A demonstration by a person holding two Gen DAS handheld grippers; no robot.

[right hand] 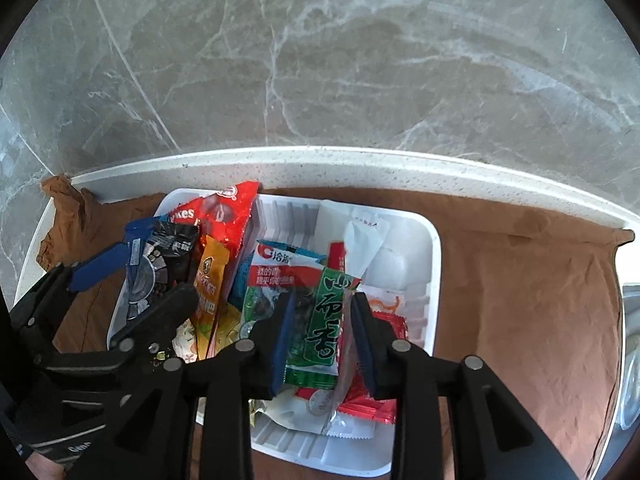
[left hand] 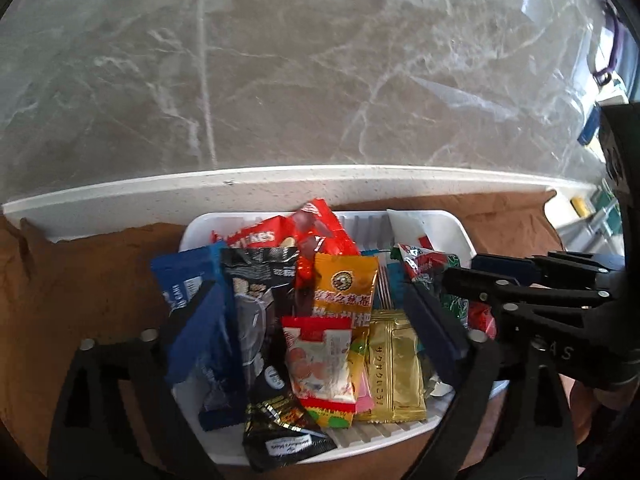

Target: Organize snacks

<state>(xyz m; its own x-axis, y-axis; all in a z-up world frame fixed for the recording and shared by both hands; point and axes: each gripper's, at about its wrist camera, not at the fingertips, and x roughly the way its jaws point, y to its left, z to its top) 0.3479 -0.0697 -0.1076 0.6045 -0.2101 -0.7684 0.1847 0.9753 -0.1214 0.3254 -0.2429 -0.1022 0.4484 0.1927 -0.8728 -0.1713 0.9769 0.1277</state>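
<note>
Blue-padded, my left gripper (left hand: 316, 332) is gaping wide over glossy, crinkly snack packets (left hand: 320, 360) standing in the ribbed white plastic tray (right hand: 434, 264); my right gripper (right hand: 322, 340) is straddling the green seaweed packet (right hand: 320, 328), jaws narrow, grip unclear.

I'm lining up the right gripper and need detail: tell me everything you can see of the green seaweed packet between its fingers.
The green seaweed packet is a glossy plastic wrapper, dark green with large black characters and a red band near its top. It stands roughly upright and tilted in the white tray, leaning on other wrapped snacks. The right gripper straddles it with blue-padded jaws slightly apart; whether either pad touches the wrapper is unclear.
</note>
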